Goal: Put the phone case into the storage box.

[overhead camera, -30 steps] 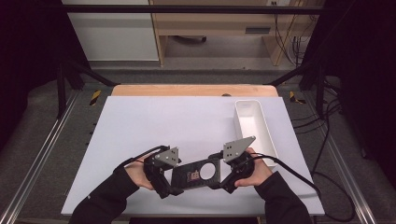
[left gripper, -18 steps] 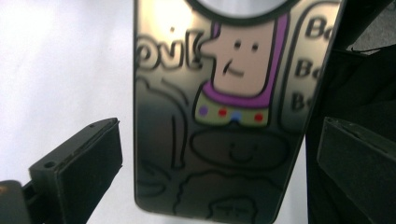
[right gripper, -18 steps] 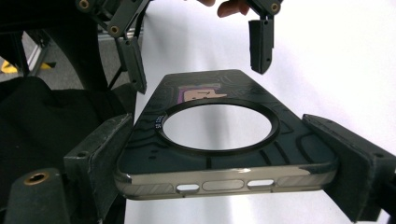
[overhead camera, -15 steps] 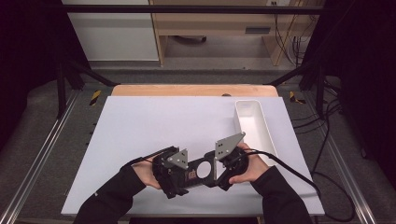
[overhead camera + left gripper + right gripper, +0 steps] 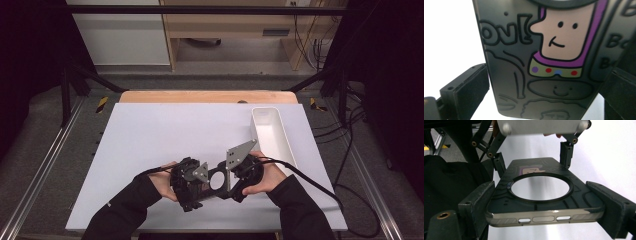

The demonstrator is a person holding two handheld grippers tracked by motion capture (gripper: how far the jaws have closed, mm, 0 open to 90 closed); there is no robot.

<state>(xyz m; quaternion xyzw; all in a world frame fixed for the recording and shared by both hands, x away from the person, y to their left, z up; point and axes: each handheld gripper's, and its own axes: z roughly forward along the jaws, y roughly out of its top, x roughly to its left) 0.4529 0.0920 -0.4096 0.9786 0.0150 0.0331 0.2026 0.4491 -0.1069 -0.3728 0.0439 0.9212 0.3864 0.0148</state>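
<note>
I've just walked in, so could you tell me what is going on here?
A person holds a dark phone case between two grippers above the near edge of the table. The left gripper clamps one end, the right gripper the other. A white tray stands at the table's right.

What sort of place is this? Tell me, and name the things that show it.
Probably a lab or recording workstation: a white-topped table inside a dark metal frame, loose cables on the floor, and a person working handheld black two-jaw grippers, left and right, on a dark cartoon-printed phone case.
</note>
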